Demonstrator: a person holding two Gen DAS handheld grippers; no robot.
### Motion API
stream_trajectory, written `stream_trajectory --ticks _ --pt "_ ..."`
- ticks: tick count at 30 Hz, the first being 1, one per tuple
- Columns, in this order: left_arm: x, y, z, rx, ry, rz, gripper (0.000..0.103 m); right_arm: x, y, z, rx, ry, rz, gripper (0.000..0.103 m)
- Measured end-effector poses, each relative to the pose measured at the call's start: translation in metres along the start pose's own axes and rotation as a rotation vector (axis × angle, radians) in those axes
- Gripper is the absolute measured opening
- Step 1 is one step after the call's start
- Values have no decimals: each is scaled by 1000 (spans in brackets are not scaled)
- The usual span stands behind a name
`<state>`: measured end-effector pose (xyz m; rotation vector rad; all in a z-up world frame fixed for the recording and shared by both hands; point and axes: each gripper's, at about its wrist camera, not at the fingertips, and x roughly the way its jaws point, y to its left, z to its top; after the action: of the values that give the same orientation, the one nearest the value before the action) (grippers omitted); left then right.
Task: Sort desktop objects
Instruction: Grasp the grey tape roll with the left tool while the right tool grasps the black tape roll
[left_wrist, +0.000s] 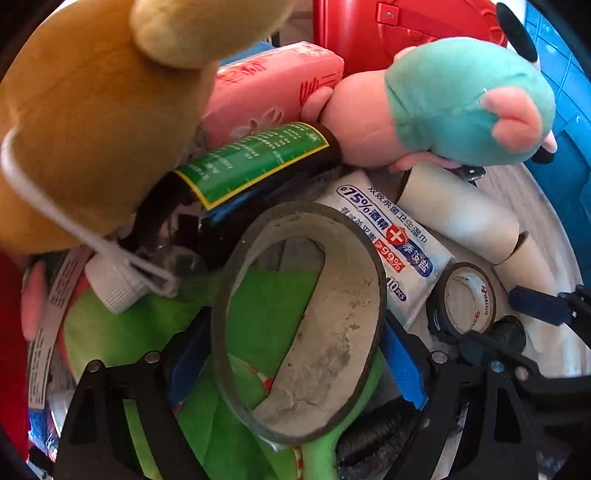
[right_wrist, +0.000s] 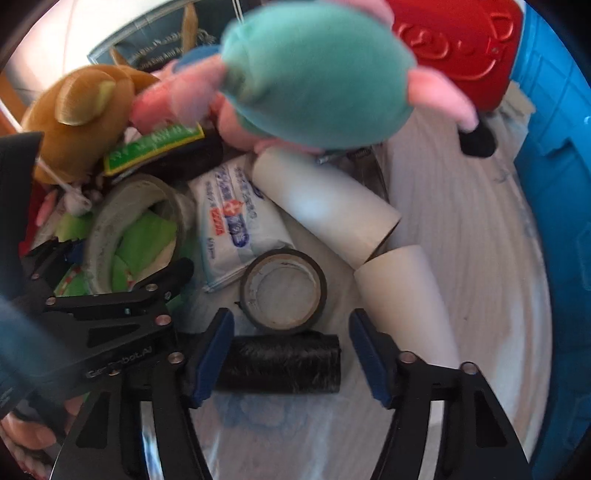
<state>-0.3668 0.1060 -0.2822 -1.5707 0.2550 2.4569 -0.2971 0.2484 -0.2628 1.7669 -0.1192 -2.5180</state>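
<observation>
Left tongs (left_wrist: 299, 369) clamped on the big tape ring (left_wrist: 299, 317), blue pads pressed to its outer sides, ring held tilted above a green cloth (left_wrist: 266, 306) in the heap. Right tongs (right_wrist: 291, 354) apart, straddling the black roll (right_wrist: 280, 363) that lies crosswise on the pale worktop (right_wrist: 472, 240); left pad touching or nearly touching the roll's end, right pad clear of it.

Just beyond the black roll, small tape roll (right_wrist: 283, 291) lying flat, touching it or nearly so. Beside that, wet-wipe pack (right_wrist: 236, 221) with blue and red print, corner reaching the small tape roll. Two white paper tubes (right_wrist: 325, 203) end to end, slanting from under the plush toy down toward the right tongs.

Teal and pink plush (left_wrist: 461, 103) lying over the upper tube. Brown plush (left_wrist: 85, 122) at the left with a white cord (left_wrist: 48, 199) around it. Dark bottle with green label (left_wrist: 251, 166) on its side between the brown plush and the wipe pack. Pink tissue pack (left_wrist: 273, 88) behind the bottle.

At the back, red plastic box (right_wrist: 461, 48) lying against a blue bin (right_wrist: 554, 166) along the right edge; contents of both out of sight. Everything else loose on the worktop, in no container.
</observation>
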Motion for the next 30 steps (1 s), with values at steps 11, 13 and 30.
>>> stream_trajectory --ticks 11,13,30 --pt "-18 11 -12 -63 -22 -20 80 0 6 0 -44 25 16 72" --pt "-15 12 -13 -58 -20 -11 80 2 11 1 -56 22 22 72" --pt "-46 1 -28 -24 -58 8 78 -24 33 3 -96 -44 -20 55"
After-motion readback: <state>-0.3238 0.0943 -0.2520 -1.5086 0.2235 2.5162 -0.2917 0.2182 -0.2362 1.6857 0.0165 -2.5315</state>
